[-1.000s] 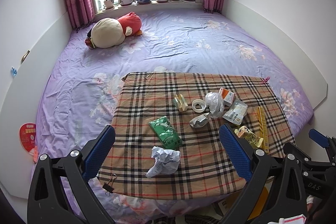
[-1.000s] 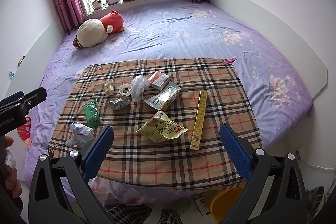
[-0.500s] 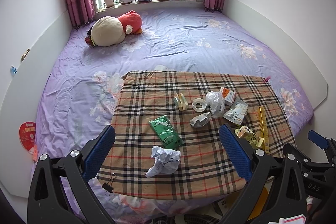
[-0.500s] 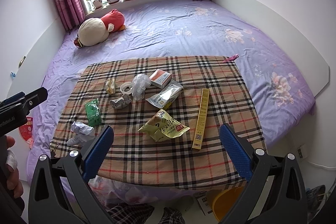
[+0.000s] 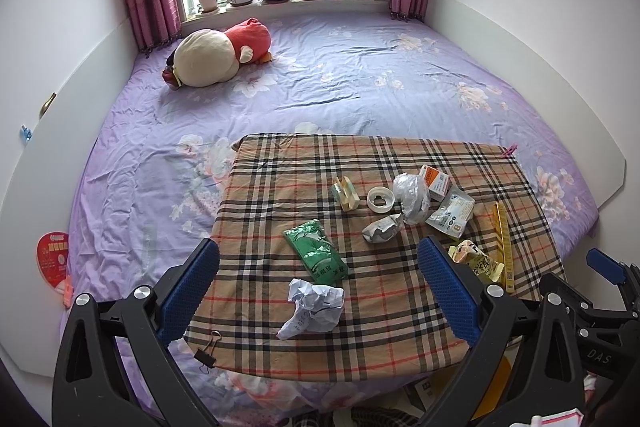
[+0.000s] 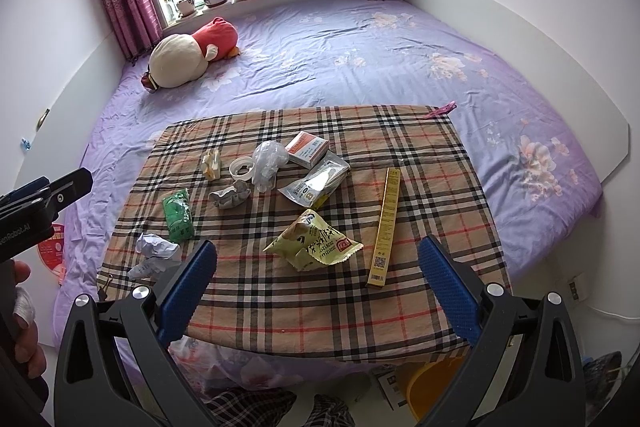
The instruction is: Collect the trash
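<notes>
Trash lay scattered on a plaid cloth (image 6: 420, 163) spread over the bed (image 6: 360, 39); both tools hung wide and empty.

In the left wrist view a crumpled paper ball (image 5: 314, 307) sat at lower centre, touching a green packet (image 5: 316, 253) just above it. In the right wrist view a yellow snack bag (image 6: 314, 243) lay at centre, with a long yellow box (image 6: 386, 225) to its right and a clear plastic bag (image 6: 268, 163), tape ring (image 6: 242, 167) and small carton (image 6: 306, 149) above. The left tool (image 5: 318, 285) and right tool (image 6: 316, 285) framed the bottom of each view, touching nothing.
</notes>
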